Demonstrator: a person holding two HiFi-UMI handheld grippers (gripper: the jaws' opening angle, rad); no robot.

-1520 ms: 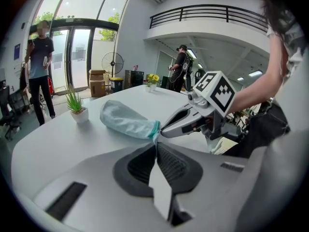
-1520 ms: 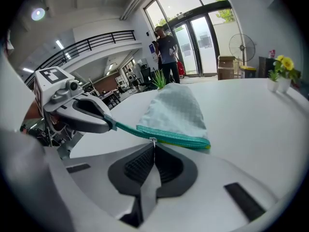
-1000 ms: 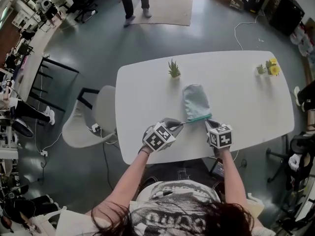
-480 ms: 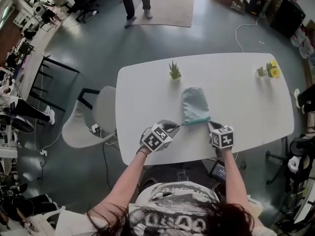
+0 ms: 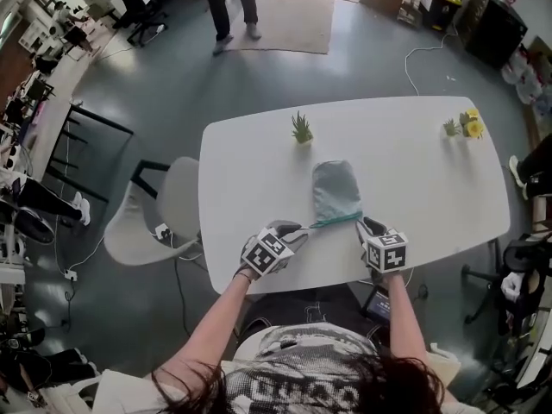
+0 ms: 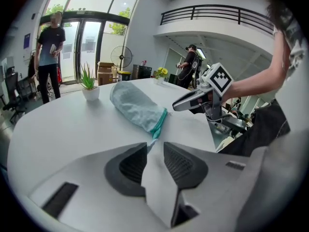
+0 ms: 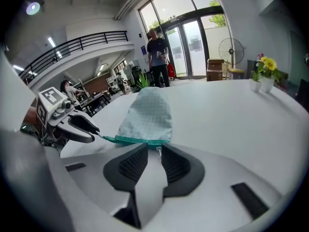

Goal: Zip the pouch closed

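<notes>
Pouch (image 5: 335,190) flat on white table (image 5: 414,171)

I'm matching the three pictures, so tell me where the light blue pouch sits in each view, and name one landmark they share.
Head view: the pouch lies near the picture's middle, on the table.
Left gripper view: the pouch is left of centre, teal zip end nearest the camera.
Right gripper view: the pouch is at centre, zip edge nearest.
Shared landmark: the yellow flowers, far right in the head view, behind the pouch, far right.

bright daylight, fisheye dist., edges maybe soft
</notes>
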